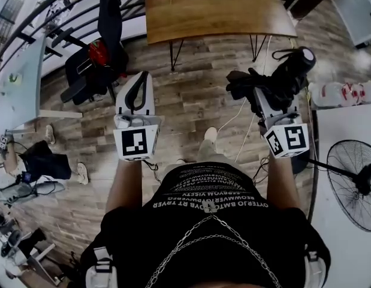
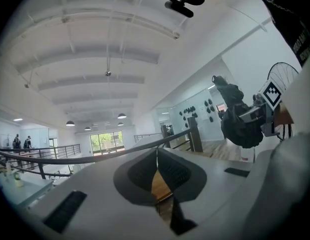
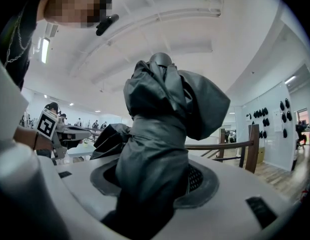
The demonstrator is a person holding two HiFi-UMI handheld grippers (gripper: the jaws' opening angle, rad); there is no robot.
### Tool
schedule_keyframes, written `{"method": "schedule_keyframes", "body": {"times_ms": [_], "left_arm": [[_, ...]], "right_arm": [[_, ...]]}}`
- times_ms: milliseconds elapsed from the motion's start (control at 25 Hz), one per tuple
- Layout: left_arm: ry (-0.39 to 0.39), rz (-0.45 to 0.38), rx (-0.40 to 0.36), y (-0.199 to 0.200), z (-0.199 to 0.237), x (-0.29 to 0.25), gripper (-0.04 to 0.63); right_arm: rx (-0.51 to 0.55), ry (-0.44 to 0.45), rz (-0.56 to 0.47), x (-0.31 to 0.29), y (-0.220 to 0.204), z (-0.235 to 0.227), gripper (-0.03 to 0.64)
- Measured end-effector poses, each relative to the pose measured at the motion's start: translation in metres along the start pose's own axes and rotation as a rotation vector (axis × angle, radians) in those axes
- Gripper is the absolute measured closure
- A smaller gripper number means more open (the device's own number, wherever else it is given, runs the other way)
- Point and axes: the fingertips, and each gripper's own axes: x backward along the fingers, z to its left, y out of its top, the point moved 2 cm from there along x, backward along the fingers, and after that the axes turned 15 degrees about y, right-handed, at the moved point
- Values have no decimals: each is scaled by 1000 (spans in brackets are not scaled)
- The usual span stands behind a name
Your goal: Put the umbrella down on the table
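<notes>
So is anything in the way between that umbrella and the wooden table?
Nothing visible is. The umbrella, clamped in the right gripper, has only open floor between it and the table, whose near part lies bare. The chair stands off to the left.

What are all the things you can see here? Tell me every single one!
umbrella: one, black, folded, in the right gripper
table: one, brown wood, ahead of the person
desk: one, white, far left
chair: one, black, left of the table
fan: one, black, far right
shoes: two, pale, on the floor at left
floor: one, grey-brown planks, underneath everything
left gripper: one, white, jaws together, holding nothing
right gripper: one, white, jaws clamped on the umbrella
</notes>
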Motion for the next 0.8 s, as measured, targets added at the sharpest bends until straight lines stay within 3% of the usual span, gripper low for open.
{"method": "schedule_keyframes", "body": {"times_ms": [280,480,800], "left_arm": [[17,-2,-7,19,-17,-41,565],[11,-40,40,43,-39,-70,565],[46,-26,14,52,-59,-82,565]], "right_arm": [[12,21,6,-9,10,-45,356],[19,21,-23,-10,21,-85,356],[-5,16,-64,-5,19,-136,356]]}}
